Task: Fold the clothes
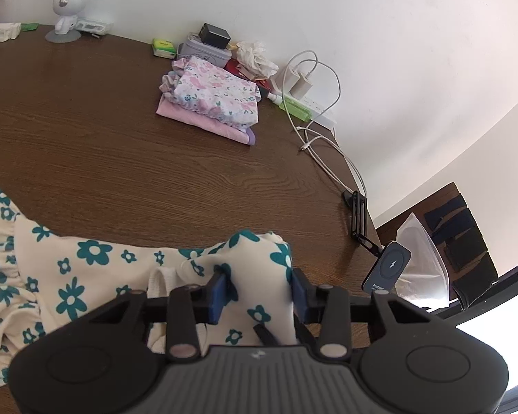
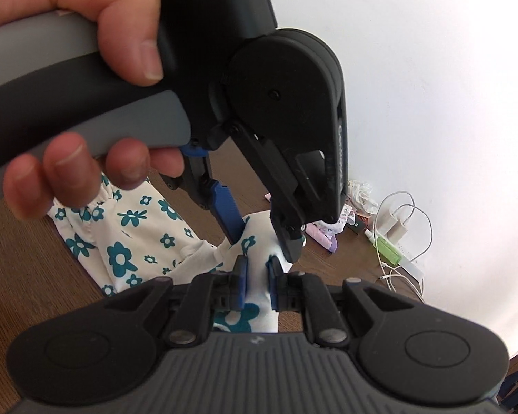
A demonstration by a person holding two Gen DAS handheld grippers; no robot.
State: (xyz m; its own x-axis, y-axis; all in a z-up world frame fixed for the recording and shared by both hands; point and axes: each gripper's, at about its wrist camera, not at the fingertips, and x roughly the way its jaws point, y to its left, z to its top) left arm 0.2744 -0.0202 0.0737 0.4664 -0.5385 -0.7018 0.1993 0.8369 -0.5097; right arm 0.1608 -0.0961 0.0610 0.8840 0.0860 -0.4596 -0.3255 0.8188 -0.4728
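Note:
A cream garment with teal flowers [image 1: 69, 269] lies on the brown wooden table [image 1: 121, 131], trailing left. My left gripper [image 1: 260, 284] is shut on a bunched end of it. In the right wrist view my right gripper [image 2: 258, 277] is shut on the same cloth [image 2: 131, 238], just below the left gripper [image 2: 262, 238], whose blue pads [image 2: 229, 214] pinch the fabric. A hand holds the left gripper's handle.
A folded stack of pink and floral clothes [image 1: 212, 100] sits at the back of the table. Behind it are a tin, tissues, a power strip with white cables [image 1: 307, 103], a small white robot figure [image 1: 67, 7], and a phone-charger arm [image 1: 383, 262] at the right edge.

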